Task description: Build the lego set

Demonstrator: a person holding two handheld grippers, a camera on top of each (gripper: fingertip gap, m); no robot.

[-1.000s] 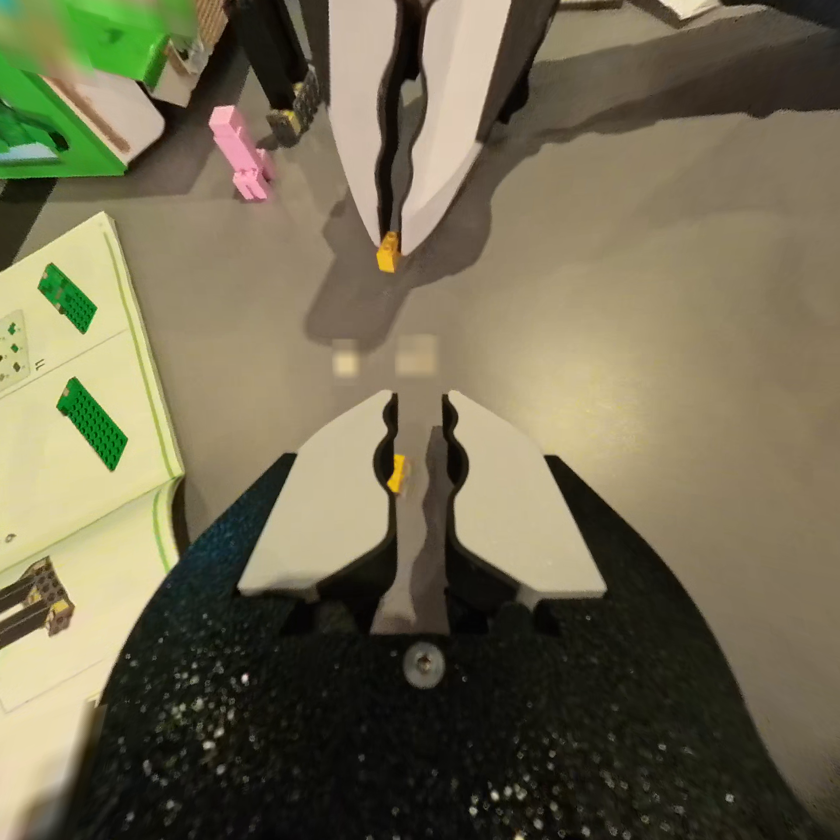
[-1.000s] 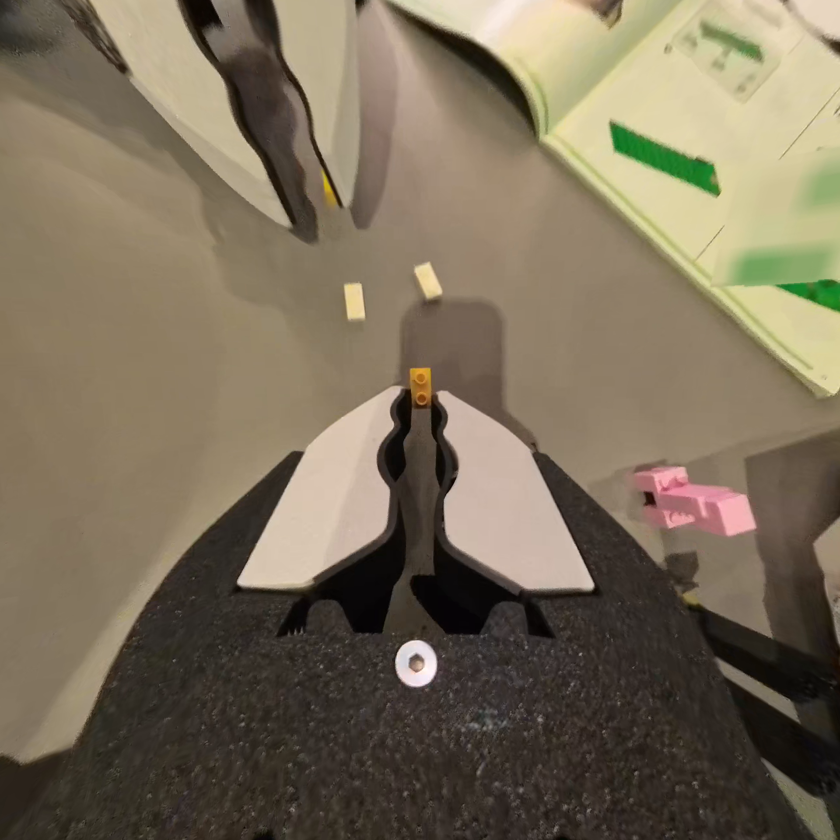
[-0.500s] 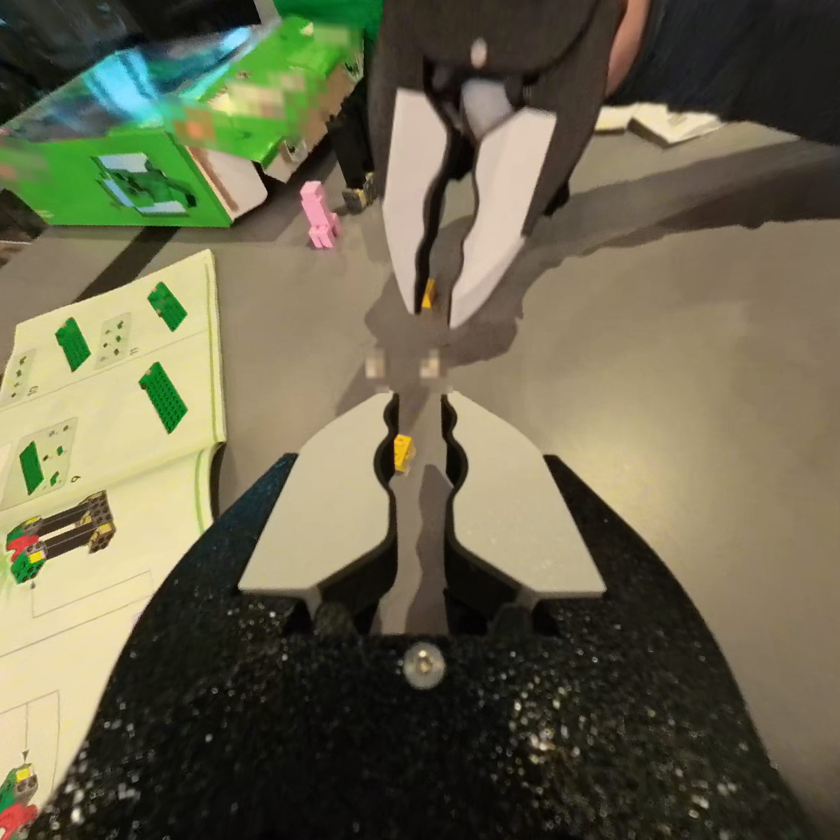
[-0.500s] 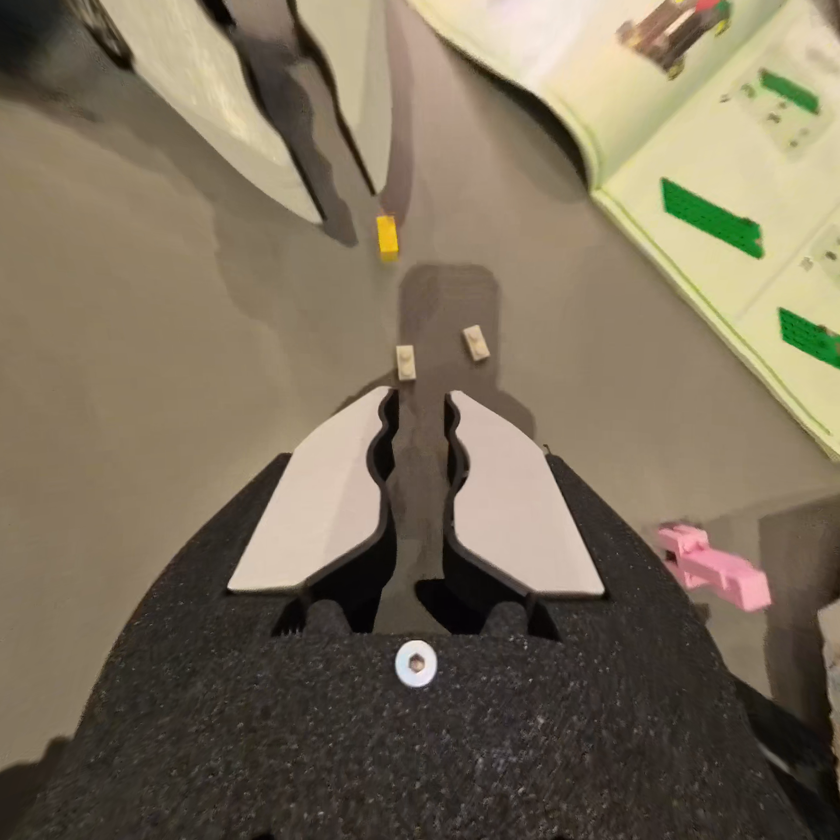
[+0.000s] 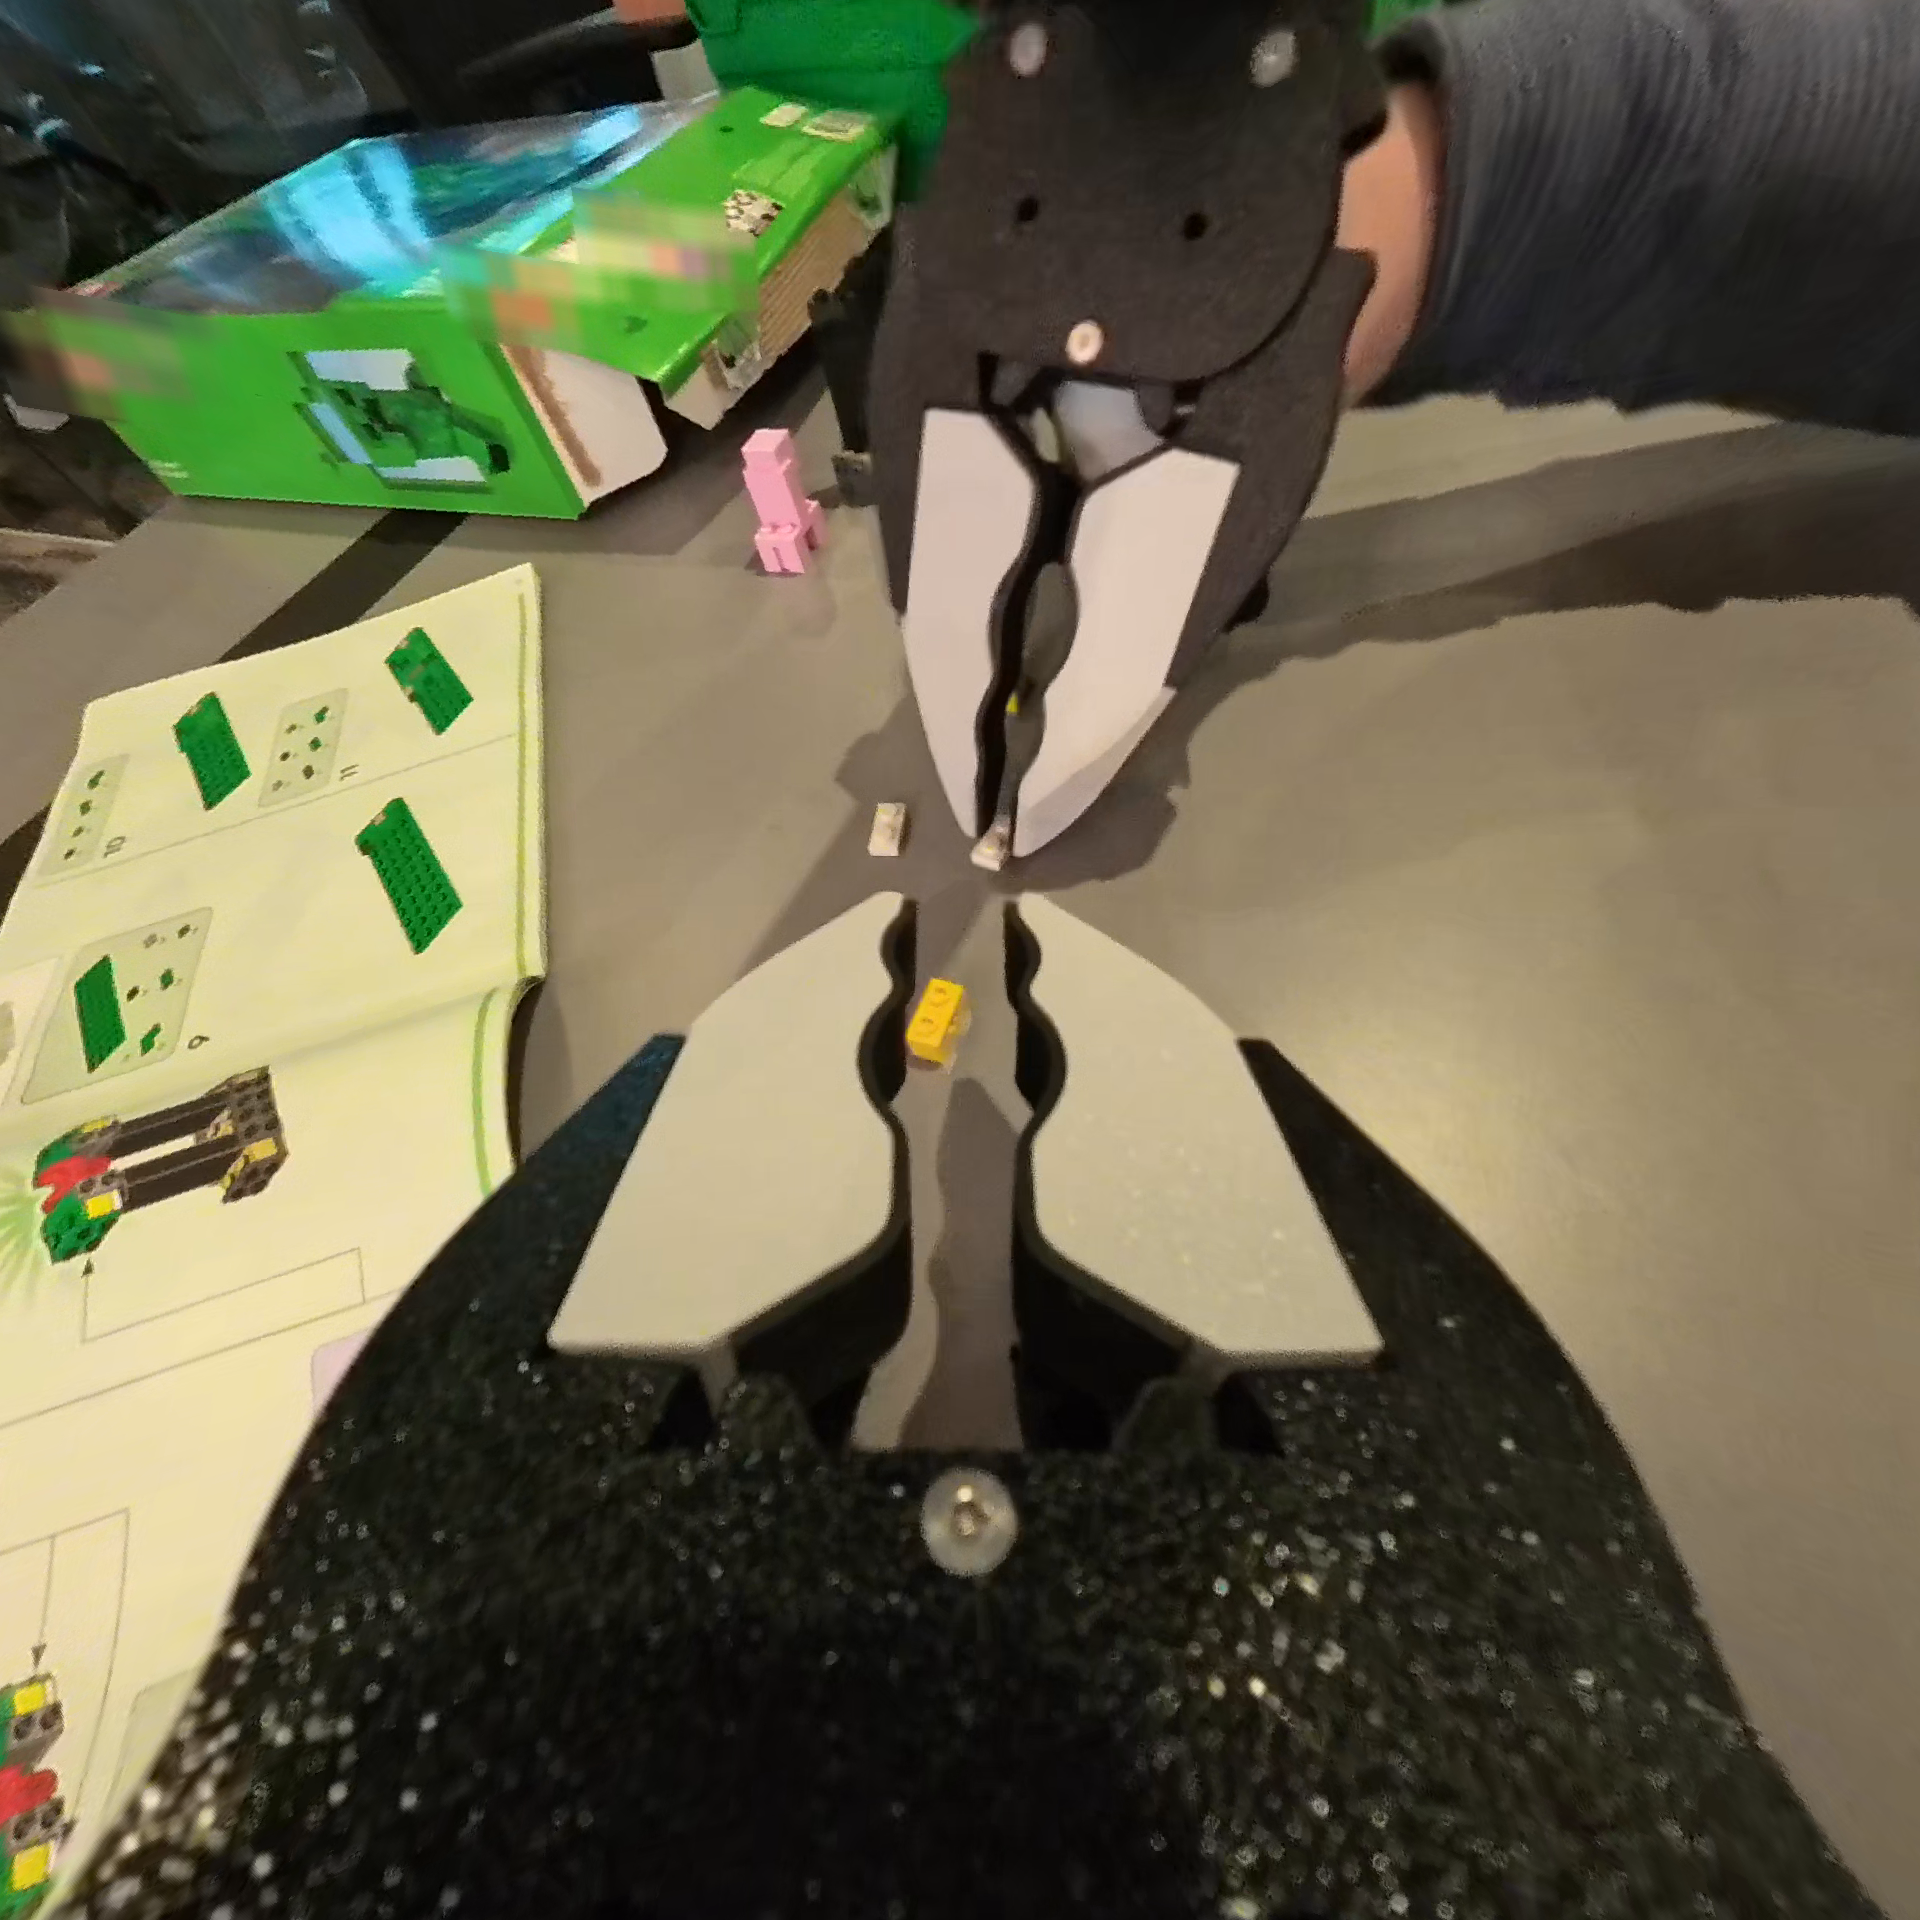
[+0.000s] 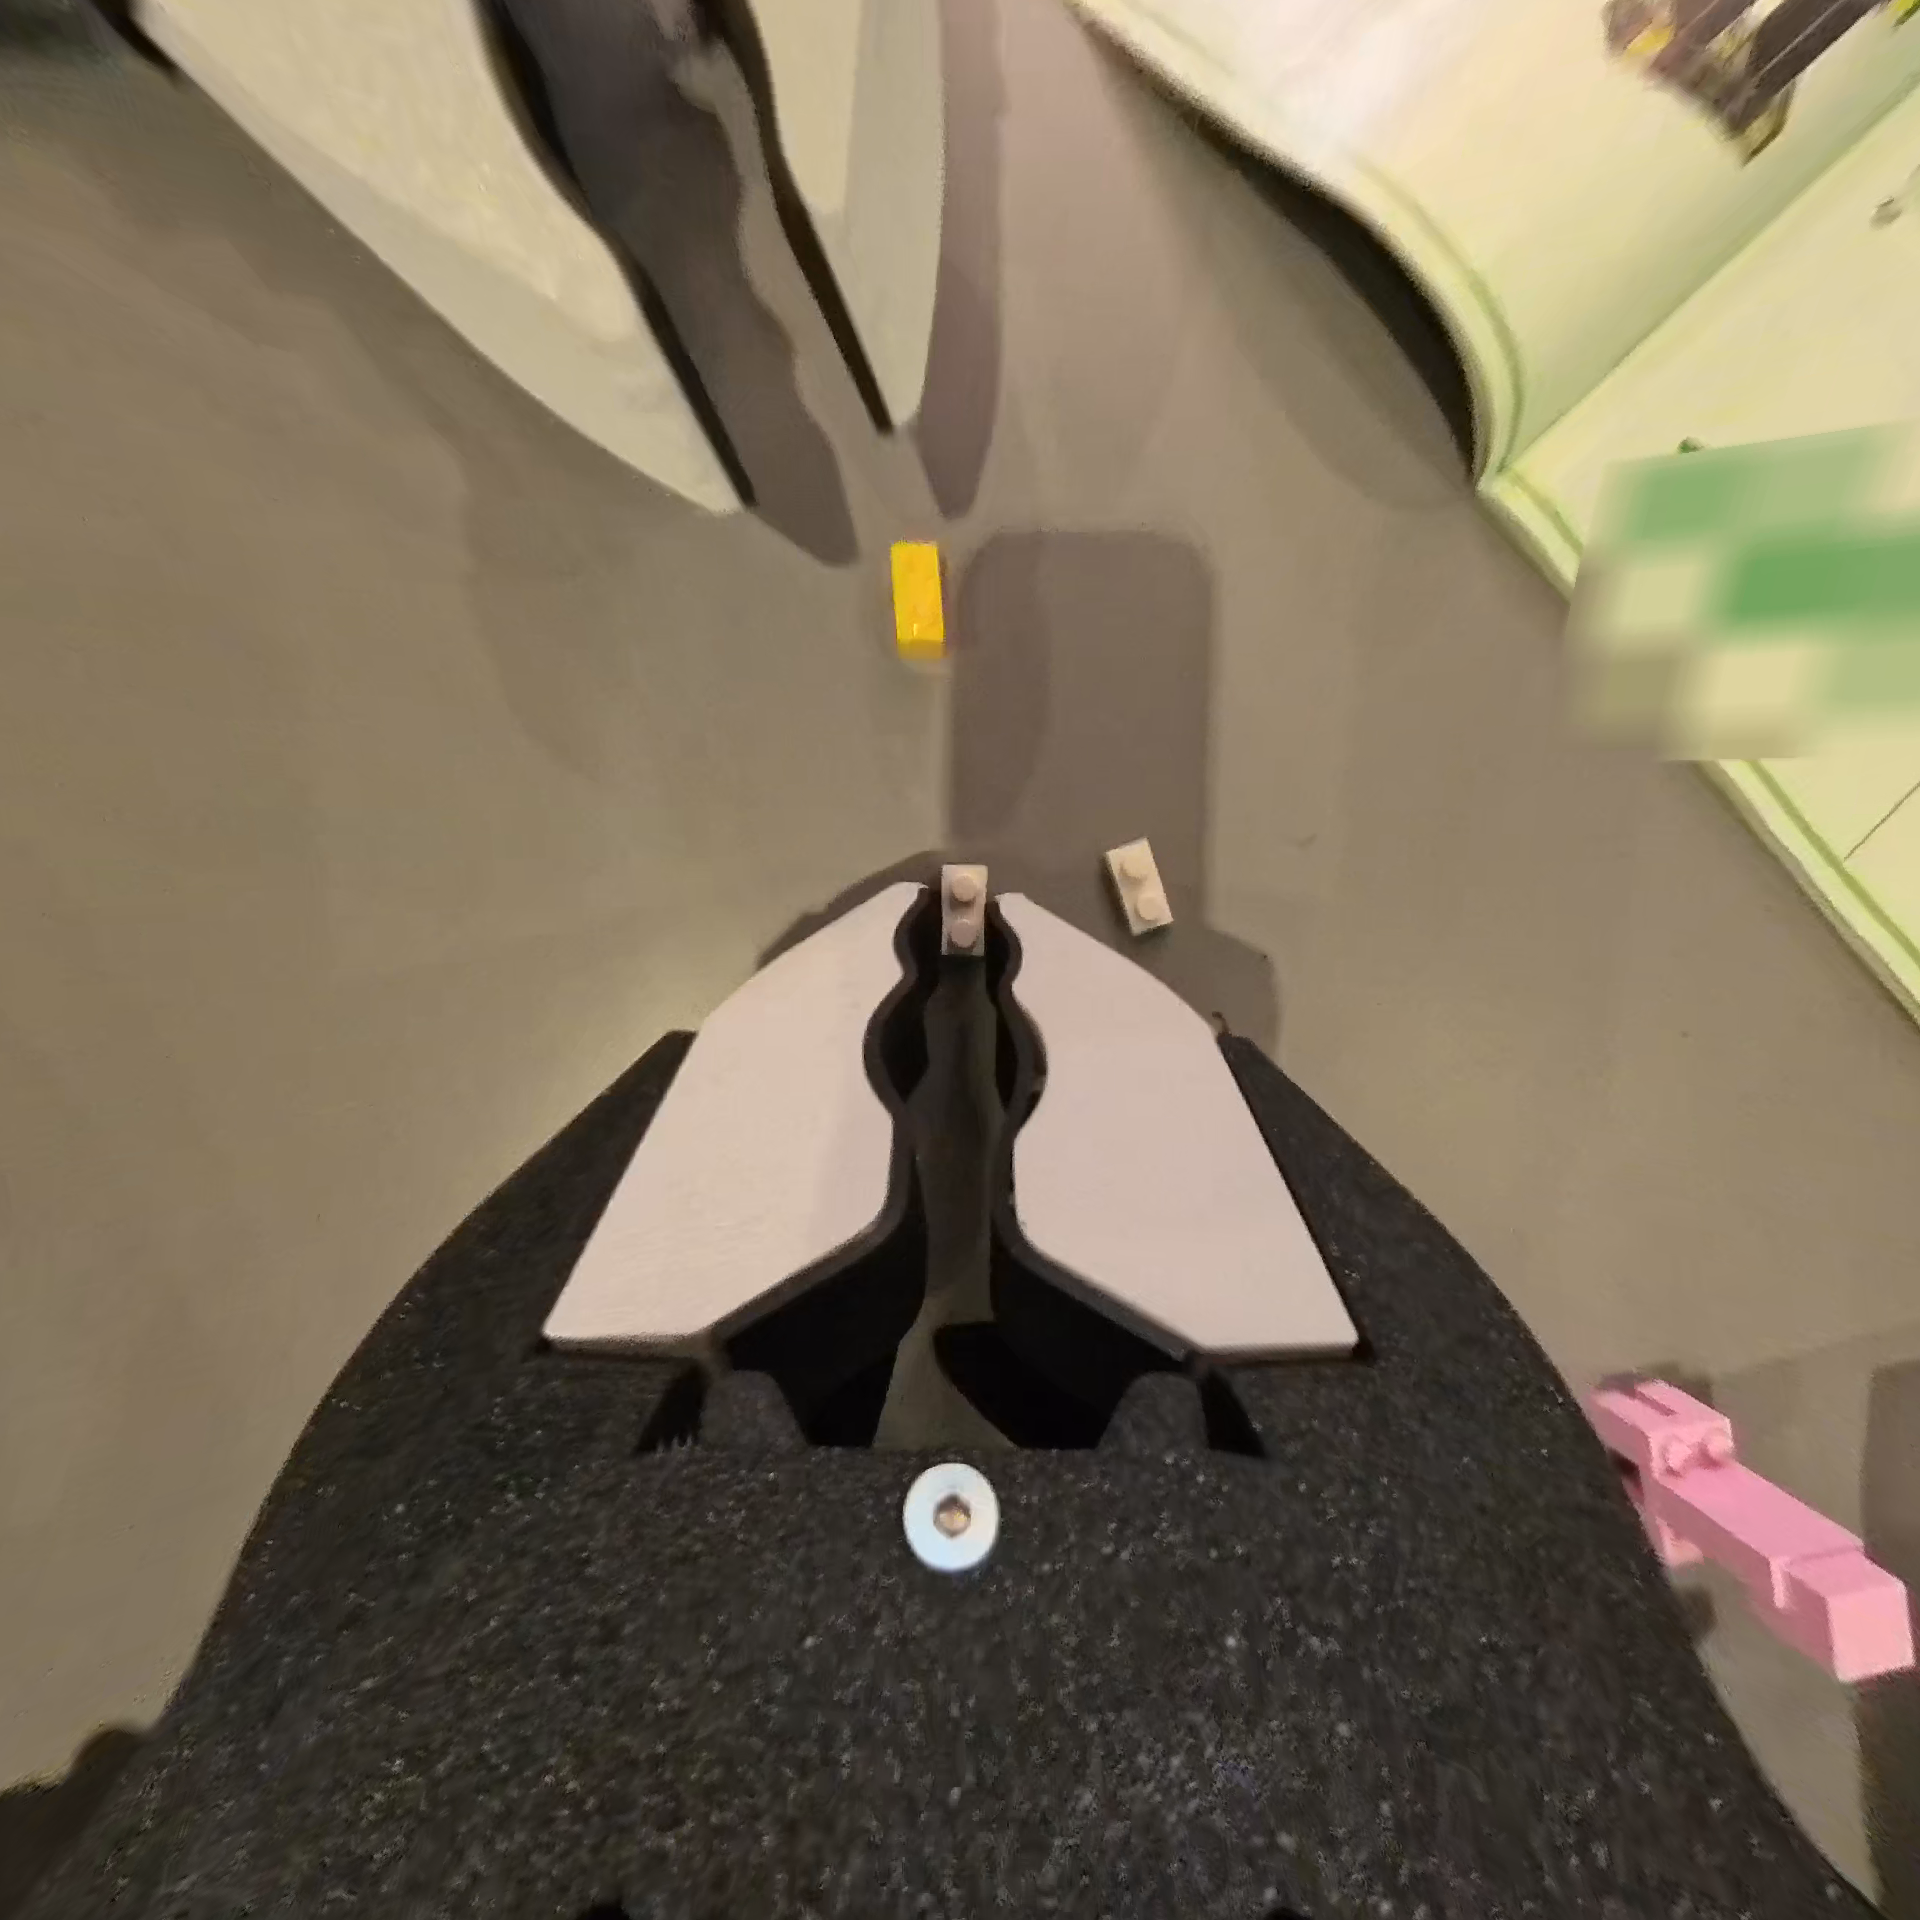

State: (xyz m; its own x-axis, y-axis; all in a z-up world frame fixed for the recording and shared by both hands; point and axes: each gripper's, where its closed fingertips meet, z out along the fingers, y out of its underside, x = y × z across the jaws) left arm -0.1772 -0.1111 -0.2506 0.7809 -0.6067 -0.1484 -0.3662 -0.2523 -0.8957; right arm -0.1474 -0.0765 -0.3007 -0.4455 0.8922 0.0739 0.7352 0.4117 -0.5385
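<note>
My right gripper [image 6: 961,902] is shut on a small tan two-stud plate [image 6: 963,914] at its fingertips, low over the grey table. In the left wrist view it [image 5: 997,844] points down with the plate [image 5: 989,856] at its tips. A second tan plate [image 6: 1140,894] lies just beside it [image 5: 888,829]. A yellow two-stud brick [image 5: 935,1023] lies loose on the table between the fingers of my left gripper [image 5: 953,912], which is open with a narrow gap. In the right wrist view the brick [image 6: 918,611] lies just past the left gripper [image 6: 894,488].
An open instruction booklet [image 5: 260,935] lies to the left [image 6: 1558,260]. A green set box [image 5: 364,416] stands at the back left. A pink block figure [image 5: 781,504] lies near it [image 6: 1745,1548]. A person's sleeve [image 5: 1662,208] reaches in behind the right gripper.
The right gripper let go of an orange plate, opened, moved onto a tan plate and shut on it. The left gripper drew back and up; the yellow brick now lies on the table.
</note>
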